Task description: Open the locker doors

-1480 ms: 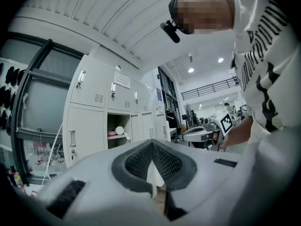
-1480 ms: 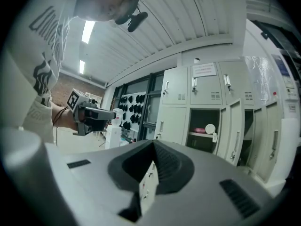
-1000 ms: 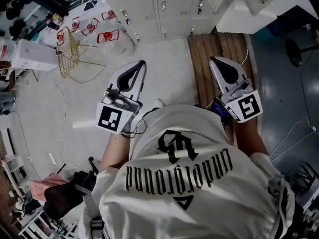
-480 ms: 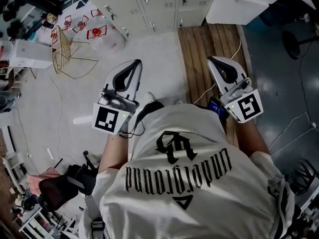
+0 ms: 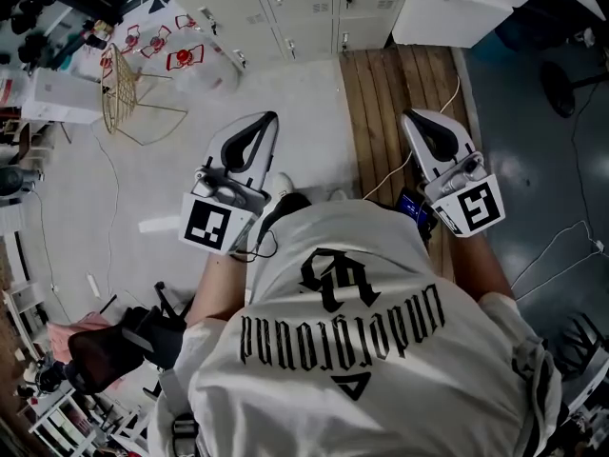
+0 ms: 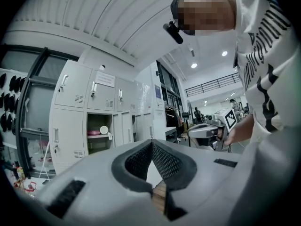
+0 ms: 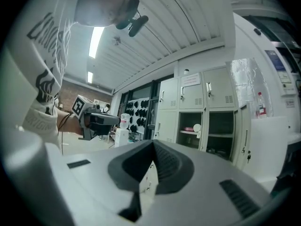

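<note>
A bank of white lockers point(image 5: 285, 8) stands across the top of the head view, well beyond both grippers. In the left gripper view the lockers point(image 6: 75, 121) show one open compartment point(image 6: 99, 134) with a pink thing and a white round thing on its shelf. The right gripper view shows two compartments standing open point(image 7: 207, 133), their doors swung aside. My left gripper point(image 5: 266, 120) point(image 6: 151, 141) is held level over the pale floor, jaws closed on nothing. My right gripper point(image 5: 416, 117) point(image 7: 153, 142) is level over the wooden boards point(image 5: 390, 103), also shut and empty.
A wire-frame chair point(image 5: 128, 93) and red-and-white items point(image 5: 186, 60) sit on the floor at upper left. A white cabinet point(image 5: 457, 12) juts out at upper right. Cables trail over the boards and the dark floor point(image 5: 552, 179). A black chair point(image 5: 105, 350) is behind at lower left.
The lockers and the floor have slid a little up the head view, so less of the lockers shows. Both grippers keep their place ahead of the person, jaws unchanged.
</note>
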